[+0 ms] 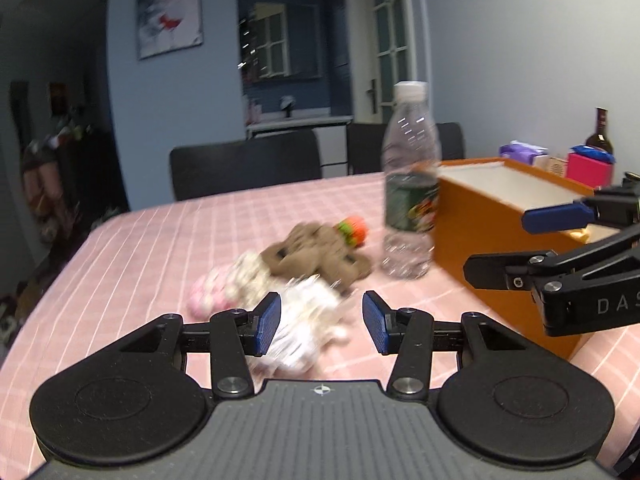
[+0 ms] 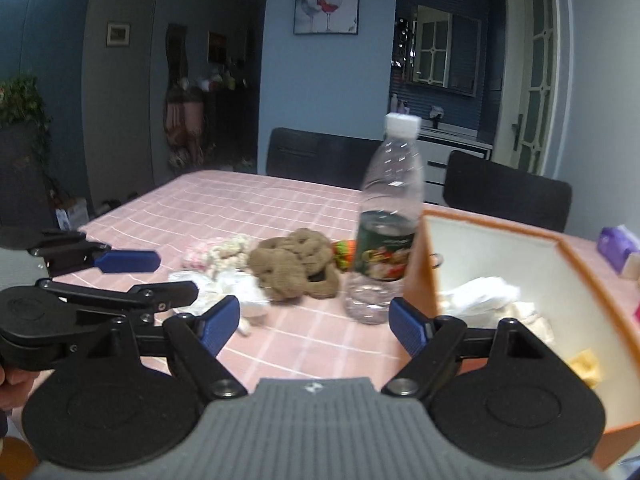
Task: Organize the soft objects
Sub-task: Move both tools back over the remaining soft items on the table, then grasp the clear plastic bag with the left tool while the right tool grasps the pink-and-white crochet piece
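Soft things lie on the pink checked tablecloth (image 1: 168, 232): a white crumpled cloth (image 1: 308, 320), a pink-and-cream knitted piece (image 1: 224, 288), a brown plush toy (image 1: 316, 256) and a small orange-green toy (image 1: 352, 230). My left gripper (image 1: 322, 326) is open, its pads on either side of the white cloth. My right gripper (image 2: 314, 320) is open and empty, just left of the orange box (image 2: 500, 276), which holds white cloths (image 2: 484, 296) and a yellow piece (image 2: 586, 366). The brown plush (image 2: 296, 264) and the white cloth (image 2: 232, 284) also show in the right wrist view.
A clear water bottle (image 1: 408, 184) stands between the plush and the orange box (image 1: 480, 240). Black chairs (image 1: 244, 168) line the far table edge. A pink box (image 1: 590, 168), a purple pack (image 1: 520, 150) and a dark bottle (image 1: 599, 132) stand behind the box.
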A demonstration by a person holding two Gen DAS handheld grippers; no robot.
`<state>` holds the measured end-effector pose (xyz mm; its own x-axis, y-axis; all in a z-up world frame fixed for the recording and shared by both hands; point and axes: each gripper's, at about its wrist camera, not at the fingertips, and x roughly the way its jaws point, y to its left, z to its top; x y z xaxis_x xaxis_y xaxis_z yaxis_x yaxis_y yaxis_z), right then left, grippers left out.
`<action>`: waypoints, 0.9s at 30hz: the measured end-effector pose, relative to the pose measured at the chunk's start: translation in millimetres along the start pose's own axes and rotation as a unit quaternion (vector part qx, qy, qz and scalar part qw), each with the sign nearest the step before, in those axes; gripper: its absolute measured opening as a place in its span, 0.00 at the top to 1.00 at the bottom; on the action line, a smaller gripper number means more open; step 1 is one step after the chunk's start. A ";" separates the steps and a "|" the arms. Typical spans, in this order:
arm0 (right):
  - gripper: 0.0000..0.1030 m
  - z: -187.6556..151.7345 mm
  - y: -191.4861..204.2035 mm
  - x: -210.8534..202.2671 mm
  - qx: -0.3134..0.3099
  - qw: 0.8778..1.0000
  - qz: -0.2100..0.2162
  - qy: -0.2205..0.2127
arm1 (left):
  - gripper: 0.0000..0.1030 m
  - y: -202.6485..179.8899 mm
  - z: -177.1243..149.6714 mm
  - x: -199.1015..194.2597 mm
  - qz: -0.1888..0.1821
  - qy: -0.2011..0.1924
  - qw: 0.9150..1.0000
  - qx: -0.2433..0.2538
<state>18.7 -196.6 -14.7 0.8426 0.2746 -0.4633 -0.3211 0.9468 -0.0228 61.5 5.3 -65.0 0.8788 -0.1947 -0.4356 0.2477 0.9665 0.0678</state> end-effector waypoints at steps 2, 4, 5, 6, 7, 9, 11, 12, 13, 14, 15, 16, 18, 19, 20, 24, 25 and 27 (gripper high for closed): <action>0.21 -10.2 4.7 10.1 0.011 1.000 0.009 -0.007 | 0.46 9.7 -7.9 -0.3 0.002 0.005 1.000 -0.008; 0.20 -17.3 7.3 22.2 0.030 0.999 0.014 -0.002 | 0.41 16.6 -14.1 2.3 0.007 0.014 1.000 -0.013; 0.20 -19.4 14.0 25.5 0.020 1.000 0.009 -0.012 | 0.38 18.7 -15.3 4.5 0.011 0.017 1.000 -0.016; 0.20 -20.9 19.2 29.4 0.007 1.000 0.001 -0.018 | 0.34 21.0 -16.6 6.0 0.014 0.019 1.000 -0.018; 0.20 -23.0 23.7 34.7 -0.002 1.000 -0.005 -0.015 | 0.33 22.9 -17.0 7.5 0.014 0.020 1.000 -0.014; 0.22 -22.8 28.3 45.5 -0.007 1.000 -0.003 0.002 | 0.29 24.4 -16.0 11.0 0.011 0.021 1.000 0.009; 0.25 -22.5 28.7 54.7 -0.009 1.000 0.004 0.013 | 0.22 25.3 -14.0 16.6 0.010 0.021 0.999 0.040; 0.29 -20.8 28.8 59.5 -0.012 1.000 0.001 0.020 | 0.21 26.2 -13.0 20.2 0.007 0.019 0.998 0.055; 0.29 -19.6 29.4 64.6 -0.016 1.000 -0.003 0.025 | 0.19 26.8 -10.5 23.6 0.004 0.018 0.997 0.069; 0.29 -19.6 27.9 70.0 -0.017 0.999 -0.003 0.030 | 0.19 27.8 -7.6 27.1 -0.001 0.021 0.996 0.082; 0.29 -19.3 26.5 75.3 -0.016 0.999 -0.002 0.037 | 0.19 29.1 -4.5 31.2 -0.006 0.024 0.995 0.093; 0.29 -18.8 25.3 79.6 -0.013 0.999 -0.001 0.042 | 0.18 30.1 -1.1 34.9 -0.012 0.028 0.994 0.102; 0.30 -17.9 23.0 87.1 -0.006 0.999 0.002 0.048 | 0.18 34.8 4.6 44.5 -0.028 0.042 0.993 0.109; 0.30 -17.5 21.6 91.0 -0.003 0.999 0.005 0.052 | 0.17 38.0 6.8 50.4 -0.039 0.054 0.992 0.107; 0.30 -17.2 20.2 93.5 0.000 0.999 0.007 0.054 | 0.16 41.6 8.3 56.7 -0.051 0.069 0.991 0.103; 0.30 -17.1 15.2 107.9 0.009 0.998 0.013 0.068 | 0.15 50.5 10.2 78.9 -0.100 0.128 0.980 0.114; 0.30 -17.2 13.4 111.1 0.013 0.997 0.015 0.072 | 0.11 51.2 9.9 83.2 -0.106 0.140 0.977 0.123; 0.30 -17.3 10.7 117.3 0.021 0.997 0.020 0.078 | 0.07 50.4 10.0 93.2 -0.110 0.165 0.969 0.146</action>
<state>106.6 -157.2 -84.7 0.7512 0.2853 -0.5952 -0.3319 0.9427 0.0330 159.9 34.2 -93.3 0.6247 -0.2808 -0.7287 0.5620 0.8095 0.1698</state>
